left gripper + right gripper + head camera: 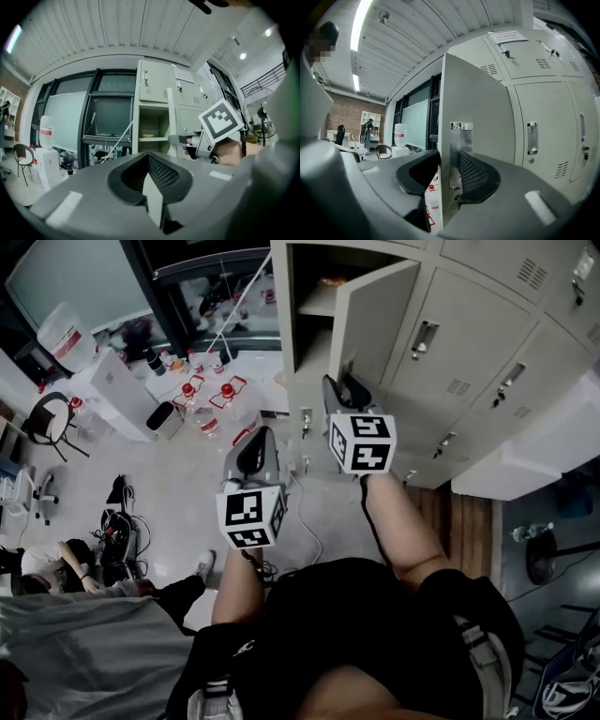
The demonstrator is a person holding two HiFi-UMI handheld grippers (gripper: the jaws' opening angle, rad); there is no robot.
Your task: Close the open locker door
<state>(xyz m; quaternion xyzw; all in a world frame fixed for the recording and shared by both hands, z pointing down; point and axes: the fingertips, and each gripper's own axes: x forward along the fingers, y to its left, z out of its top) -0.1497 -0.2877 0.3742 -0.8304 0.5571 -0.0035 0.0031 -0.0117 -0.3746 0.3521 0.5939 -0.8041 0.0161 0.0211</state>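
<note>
Edgewise, locker door clamped between right gripper fingers, left gripper apart

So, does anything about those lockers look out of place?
Yes: one locker door stands swung open, showing the shelf inside, while the neighbouring doors are all shut. The right gripper is closed on the open door's free edge.

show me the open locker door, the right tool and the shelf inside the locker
open locker door [375,324]: head view, middle of its flat panel
right tool [449,174]: right gripper view, between its jaws, at the door's edge
shelf [157,138]: left gripper view, its front edge
</note>
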